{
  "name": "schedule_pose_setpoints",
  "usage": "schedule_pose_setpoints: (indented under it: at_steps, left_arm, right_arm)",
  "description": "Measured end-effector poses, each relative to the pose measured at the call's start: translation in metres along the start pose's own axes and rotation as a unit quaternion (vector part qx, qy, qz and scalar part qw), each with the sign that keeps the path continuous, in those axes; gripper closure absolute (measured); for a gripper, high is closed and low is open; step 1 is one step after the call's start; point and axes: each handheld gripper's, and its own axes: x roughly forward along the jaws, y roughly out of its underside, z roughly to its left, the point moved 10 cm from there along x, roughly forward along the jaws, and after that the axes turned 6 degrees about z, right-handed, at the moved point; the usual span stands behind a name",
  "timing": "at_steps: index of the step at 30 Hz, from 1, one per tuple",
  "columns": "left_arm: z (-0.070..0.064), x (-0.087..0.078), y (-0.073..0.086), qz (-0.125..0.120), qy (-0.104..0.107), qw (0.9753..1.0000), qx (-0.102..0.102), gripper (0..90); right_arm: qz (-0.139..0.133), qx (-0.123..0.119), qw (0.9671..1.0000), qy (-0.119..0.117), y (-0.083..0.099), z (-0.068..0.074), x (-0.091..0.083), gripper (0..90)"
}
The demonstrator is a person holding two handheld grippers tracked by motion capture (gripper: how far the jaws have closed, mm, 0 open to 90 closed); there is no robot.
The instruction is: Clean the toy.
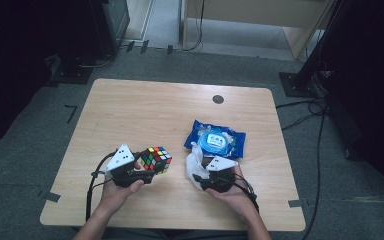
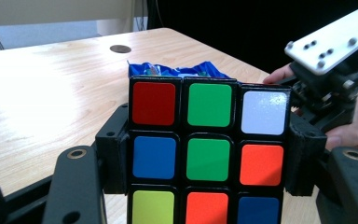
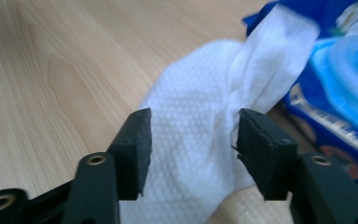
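Note:
A scrambled Rubik's cube (image 1: 156, 158) is clamped between the jaws of my left gripper (image 1: 149, 169), just above the near left part of the wooden table (image 1: 145, 110). In the left gripper view the cube (image 2: 207, 154) shows red, green, white, blue, orange and yellow stickers, with a black jaw pressed on each side. My right gripper (image 1: 201, 176) is shut on a crumpled white wipe (image 1: 194, 160) that sticks up toward the cube. In the right gripper view the wipe (image 3: 191, 116) bunches between the two jaws of that gripper (image 3: 193, 149).
A blue pack of wet wipes (image 1: 215, 140) lies flat on the table just beyond the right gripper, its lid (image 3: 340, 88) pale blue. A round cable hole (image 1: 218, 99) sits near the far edge. Dark stands and cables ring the table.

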Motion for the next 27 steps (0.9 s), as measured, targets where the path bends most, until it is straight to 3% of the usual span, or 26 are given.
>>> schedule_pose_setpoints:
  at_steps: [2,4,6,10,12,16,20,22,23,24,25,27]
  left_arm:
    - [-0.001,0.000,0.000,-0.001,0.001,1.0000,0.005,34.2]
    - [-0.002,-0.001,-0.001,-0.003,0.001,1.0000,0.006,34.2]
    - [-0.002,0.000,-0.001,-0.002,0.001,1.0000,0.007,34.2]
    - [-0.002,0.002,0.002,0.004,-0.001,1.0000,0.009,34.2]
    - [-0.003,0.003,0.004,0.008,-0.004,0.9998,0.015,34.2]
    - [-0.005,0.007,0.008,0.017,-0.010,0.9993,0.031,34.2]
    - [-0.009,0.013,0.012,0.027,-0.017,0.9983,0.048,34.2]
    - [-0.013,0.015,0.014,0.031,-0.019,0.9975,0.060,34.2]
    - [-0.013,0.015,0.014,0.031,-0.019,0.9975,0.060,34.2]
    - [-0.016,0.017,0.015,0.034,-0.019,0.9970,0.066,34.2]
    - [-0.020,0.019,0.016,0.037,-0.018,0.9963,0.075,34.2]
    - [-0.027,0.023,0.018,0.041,-0.016,0.9952,0.088,34.3]
  right_arm:
    - [0.018,-0.001,0.9998,0.009,0.006,-0.001,0.007,44.5]
    - [0.026,0.014,0.9995,0.008,0.008,-0.003,0.011,48.8]
    - [0.025,0.028,0.9991,0.019,0.008,-0.008,0.009,62.7]
    - [0.020,0.049,0.9985,0.013,0.007,-0.009,0.008,84.9]
    - [0.004,0.050,0.9987,0.010,0.000,-0.007,0.004,87.9]
    - [-0.066,0.052,0.9965,-0.003,-0.032,0.006,-0.021,88.8]
    - [-0.150,0.039,0.9873,-0.034,-0.070,0.033,-0.054,88.8]
    - [-0.177,0.039,0.9821,-0.052,-0.083,0.046,-0.065,88.8]
    - [-0.177,0.039,0.9821,-0.052,-0.083,0.046,-0.065,88.8]
    - [-0.192,0.040,0.9781,-0.068,-0.091,0.055,-0.072,88.8]
    - [-0.214,0.043,0.9719,-0.088,-0.101,0.067,-0.079,88.8]
    - [-0.230,0.046,0.9665,-0.105,-0.107,0.076,-0.082,88.8]
